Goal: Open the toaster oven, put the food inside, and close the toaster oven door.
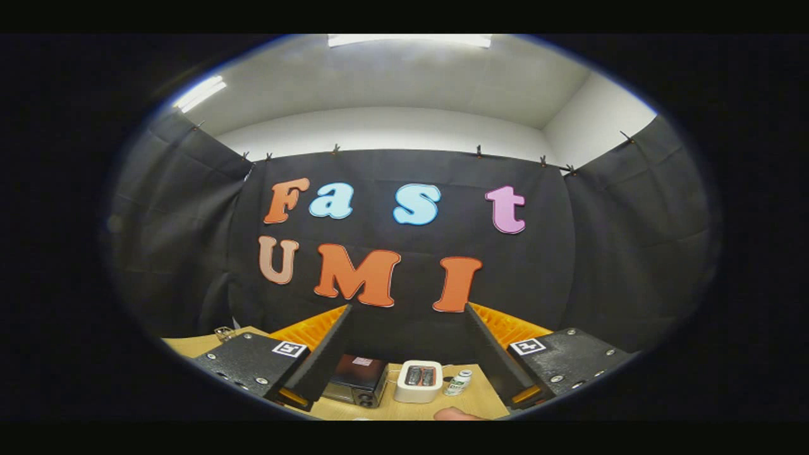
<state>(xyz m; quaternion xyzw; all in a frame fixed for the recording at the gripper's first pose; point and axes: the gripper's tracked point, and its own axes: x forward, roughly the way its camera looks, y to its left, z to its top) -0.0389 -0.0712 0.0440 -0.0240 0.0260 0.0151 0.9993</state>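
The claw (407, 354) was held high and level, aimed at the booth's wall, its fingers spread wide with nothing between them. Well below, on the bench (471, 398), the toaster oven (355, 379) sat with its door shut. A white box (418, 381) stood just beside it, then a small bottle (457, 382).

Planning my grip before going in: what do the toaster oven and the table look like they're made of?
Toaster oven: seemingly dark painted metal, semi-gloss, from the sheen on its top; door material too small to judge. Table: light wood or wood-look laminate, matte, with an even tan surface. The gripper is open, holding nothing, with the oven beyond its fingers.
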